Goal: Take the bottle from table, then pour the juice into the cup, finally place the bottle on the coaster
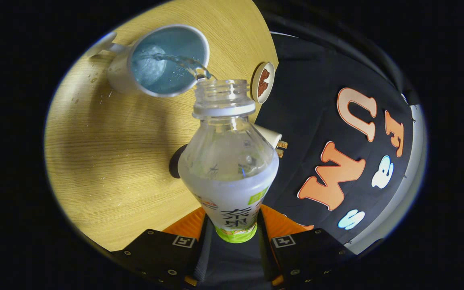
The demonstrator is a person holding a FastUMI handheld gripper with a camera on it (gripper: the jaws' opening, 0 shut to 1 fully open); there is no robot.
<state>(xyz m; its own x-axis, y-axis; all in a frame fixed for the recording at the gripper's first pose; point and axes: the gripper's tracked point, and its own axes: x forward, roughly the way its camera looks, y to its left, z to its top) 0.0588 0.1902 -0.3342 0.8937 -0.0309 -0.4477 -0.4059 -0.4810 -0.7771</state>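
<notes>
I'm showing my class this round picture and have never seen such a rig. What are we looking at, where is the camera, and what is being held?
The camera rides on a hand-held gripper and looks forward along its two fingers. Those fingers clamp an uncapped bottle between them. The whole view is tilted because the bottle is tipped: clear liquid runs from its mouth into a white cup just beyond, standing on a wooden table. Past the bottle's mouth, near the table's edge, lies a small round coaster. A few drops have splashed on the table beside the cup.

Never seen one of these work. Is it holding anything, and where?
Yes: the gripper is shut on the bottle, both fingers pressing its labelled lower body.
</notes>
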